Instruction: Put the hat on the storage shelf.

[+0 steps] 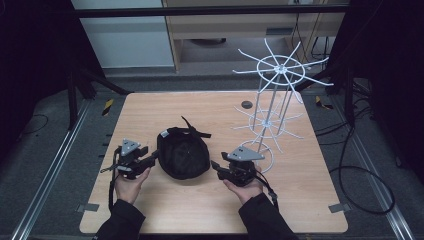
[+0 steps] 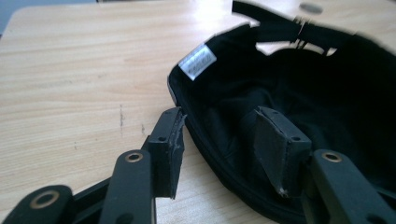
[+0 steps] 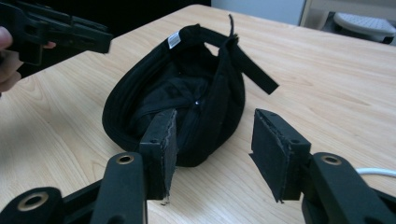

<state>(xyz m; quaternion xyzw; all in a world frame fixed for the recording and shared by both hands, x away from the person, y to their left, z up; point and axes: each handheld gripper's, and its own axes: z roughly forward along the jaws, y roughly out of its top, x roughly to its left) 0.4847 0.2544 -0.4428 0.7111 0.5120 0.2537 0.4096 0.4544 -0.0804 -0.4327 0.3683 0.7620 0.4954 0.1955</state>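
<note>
A black cap (image 1: 183, 155) lies upside down on the wooden worktop (image 1: 210, 210), between the two grippers. The left gripper (image 2: 219, 140) has its fingers (image 2: 170, 149) spread astride the cap's rim, one outside, one inside the crown. The right gripper (image 3: 212, 149) is just beside the cap, fingers (image 3: 275, 151) spread, pinching nothing. A white wire rack (image 1: 274, 100) stands behind.
</note>
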